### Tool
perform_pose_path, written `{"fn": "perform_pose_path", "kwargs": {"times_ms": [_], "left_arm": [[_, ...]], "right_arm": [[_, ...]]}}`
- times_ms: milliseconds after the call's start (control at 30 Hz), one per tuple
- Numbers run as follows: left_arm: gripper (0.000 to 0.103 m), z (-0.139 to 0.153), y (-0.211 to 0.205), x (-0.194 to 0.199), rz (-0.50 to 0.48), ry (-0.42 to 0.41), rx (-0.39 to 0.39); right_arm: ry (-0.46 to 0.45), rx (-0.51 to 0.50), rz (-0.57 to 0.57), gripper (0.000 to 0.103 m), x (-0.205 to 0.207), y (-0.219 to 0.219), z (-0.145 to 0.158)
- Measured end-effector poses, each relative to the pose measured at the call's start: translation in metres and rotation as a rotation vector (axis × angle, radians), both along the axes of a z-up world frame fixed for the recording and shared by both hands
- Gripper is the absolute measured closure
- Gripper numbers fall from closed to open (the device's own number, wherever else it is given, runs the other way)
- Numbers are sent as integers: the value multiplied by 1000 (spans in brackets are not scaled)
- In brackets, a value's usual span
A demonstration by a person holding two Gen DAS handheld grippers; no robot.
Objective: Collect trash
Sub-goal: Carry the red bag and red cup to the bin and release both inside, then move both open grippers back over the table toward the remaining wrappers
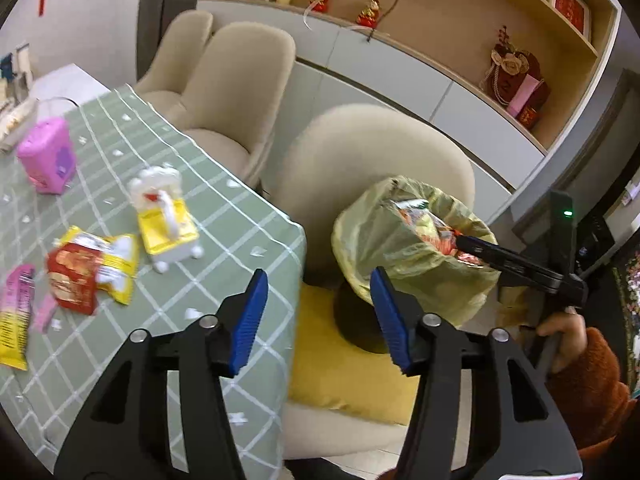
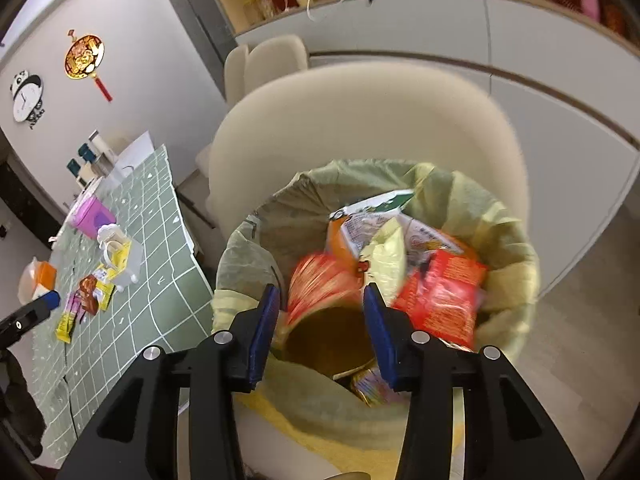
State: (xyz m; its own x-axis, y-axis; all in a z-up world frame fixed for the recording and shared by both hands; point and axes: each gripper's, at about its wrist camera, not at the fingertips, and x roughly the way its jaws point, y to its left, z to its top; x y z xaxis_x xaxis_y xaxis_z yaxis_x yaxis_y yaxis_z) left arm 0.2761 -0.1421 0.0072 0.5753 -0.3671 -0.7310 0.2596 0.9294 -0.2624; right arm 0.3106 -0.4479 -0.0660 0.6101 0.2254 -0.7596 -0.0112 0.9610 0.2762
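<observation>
the right gripper [image 2: 320, 320] is hanging open just above the yellow-lined bin [image 2: 516, 264], a red wrapper [image 2: 320, 284] below it (seemingly dropping); the left gripper [image 1: 318, 320], open and empty, is facing the table's wrappers [image 1: 90, 270].

A domestic dining room is indicated. A worktop [image 1: 192, 208] covered with a green checked cloth is flanked by cushioned beige dining chairs [image 1: 236, 92], one of which stands directly behind the lined waste bin [image 2: 512, 280]. Beyond the chairs, a run of built-in white cabinets [image 1: 400, 68] with open wood-lined shelving is seen, on which red festive ornaments [image 1: 369, 13], a flower arrangement [image 1: 510, 64] and a framed red picture [image 1: 570, 4] are displayed. On the wall left of the worktop, a panda-shaped clock [image 2: 26, 96] and a red-and-gold hanging charm [image 2: 85, 58] are mounted. Snack wrappers [image 1: 90, 268] are scattered on the cloth.
</observation>
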Motion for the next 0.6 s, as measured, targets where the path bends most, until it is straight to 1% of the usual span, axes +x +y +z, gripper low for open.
{"fn": "perform_pose_path", "kwargs": {"times_ms": [67,133,233,300,433,500,533,600], "left_arm": [[51,5,10,-5,24,-23,27],[51,10,23,-11,52,-42,40],[51,16,39,-20,73,-82,79],[51,21,53,-26,88,-105,104],[50,26,88,-38,123,-122,115],[50,28,107,-45,145,-123,111],[50,28,115,-48,156,-124,112],[50,27,132,-54,180,-127,121]], "right_arm": [[-28,-22,-30,61,-10,2,11],[-54,-18,-48,61,-21,4,22],[-123,-19,-41,61,-38,21,42],[-163,-17,-32,61,-48,40,52],[-197,2,17,61,-56,78,62],[-203,15,63,59,-57,107,62],[-198,24,84,57,-57,119,61],[-190,45,126,49,-57,145,60]]}}
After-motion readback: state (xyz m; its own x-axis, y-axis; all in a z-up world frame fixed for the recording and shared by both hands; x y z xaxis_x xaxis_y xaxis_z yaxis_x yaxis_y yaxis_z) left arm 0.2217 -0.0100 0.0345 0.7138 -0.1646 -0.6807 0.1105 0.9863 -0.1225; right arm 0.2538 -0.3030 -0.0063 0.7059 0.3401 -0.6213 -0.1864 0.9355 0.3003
